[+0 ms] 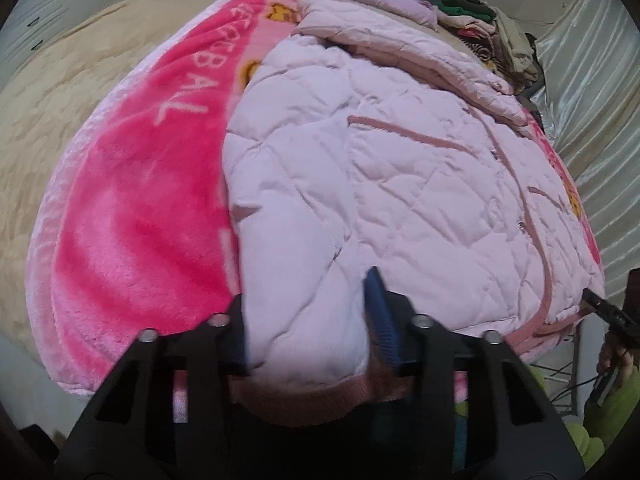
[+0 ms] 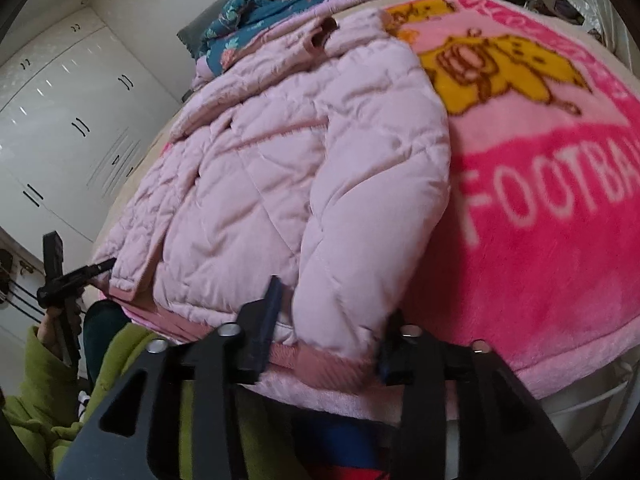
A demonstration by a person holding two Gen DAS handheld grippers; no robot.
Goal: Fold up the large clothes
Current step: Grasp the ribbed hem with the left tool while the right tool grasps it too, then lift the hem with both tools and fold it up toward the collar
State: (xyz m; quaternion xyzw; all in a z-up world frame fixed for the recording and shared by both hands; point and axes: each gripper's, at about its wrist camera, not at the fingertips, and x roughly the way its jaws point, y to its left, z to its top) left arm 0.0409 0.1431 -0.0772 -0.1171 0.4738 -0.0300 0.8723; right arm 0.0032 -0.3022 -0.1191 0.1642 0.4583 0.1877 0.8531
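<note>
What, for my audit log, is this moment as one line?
pink jacket on blanket | left gripper open astride sleeve | right gripper open astride sleeve

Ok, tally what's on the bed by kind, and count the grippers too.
Quilted jackets: 1, pale pink jacket
Fleece blankets: 1, pink football blanket
Floral covers: 1, teal floral cover
Grippers: 2, left gripper, right gripper
Total: 5
The clothes heap at the far end is too jumbled to count.
</note>
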